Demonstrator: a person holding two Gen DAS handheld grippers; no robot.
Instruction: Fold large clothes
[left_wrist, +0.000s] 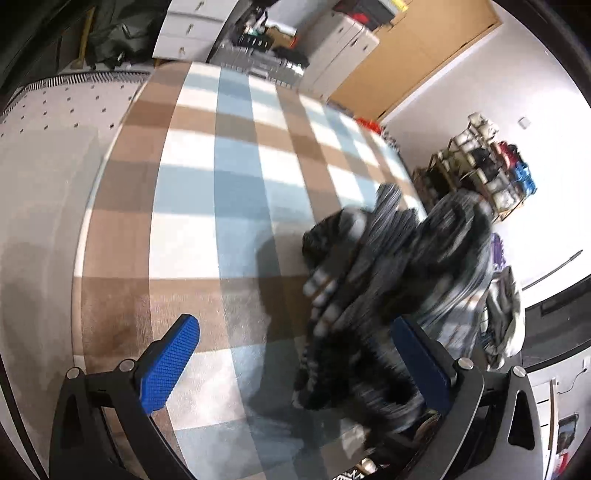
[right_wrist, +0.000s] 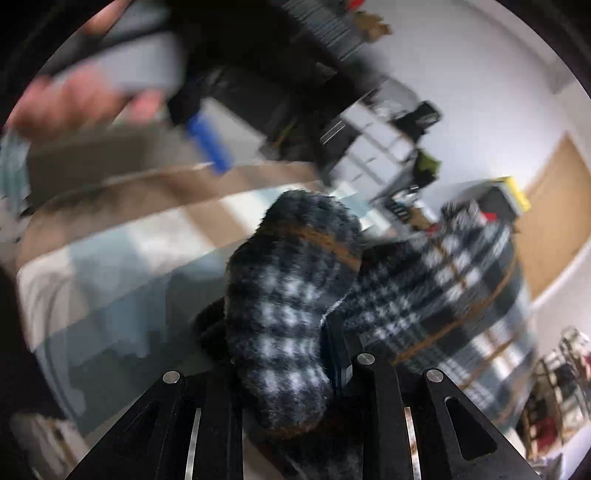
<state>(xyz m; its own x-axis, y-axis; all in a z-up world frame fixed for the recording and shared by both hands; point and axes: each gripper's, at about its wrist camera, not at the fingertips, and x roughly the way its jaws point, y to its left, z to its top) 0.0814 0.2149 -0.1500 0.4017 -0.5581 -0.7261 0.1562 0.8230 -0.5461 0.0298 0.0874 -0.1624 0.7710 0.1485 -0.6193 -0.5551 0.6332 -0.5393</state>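
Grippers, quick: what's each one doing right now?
Left gripper: open, holding nothing.
Right gripper: shut on the plaid garment.

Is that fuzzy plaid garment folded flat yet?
No. The plaid garment hangs bunched from the right gripper, above the checked surface.

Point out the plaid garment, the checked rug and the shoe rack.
plaid garment (right_wrist: 280, 295): right wrist view, on the fuzzy bunched fold between the jaws.
checked rug (left_wrist: 236, 155): left wrist view, on a blue square near its middle.
shoe rack (left_wrist: 480, 166): left wrist view, on its middle shelves.
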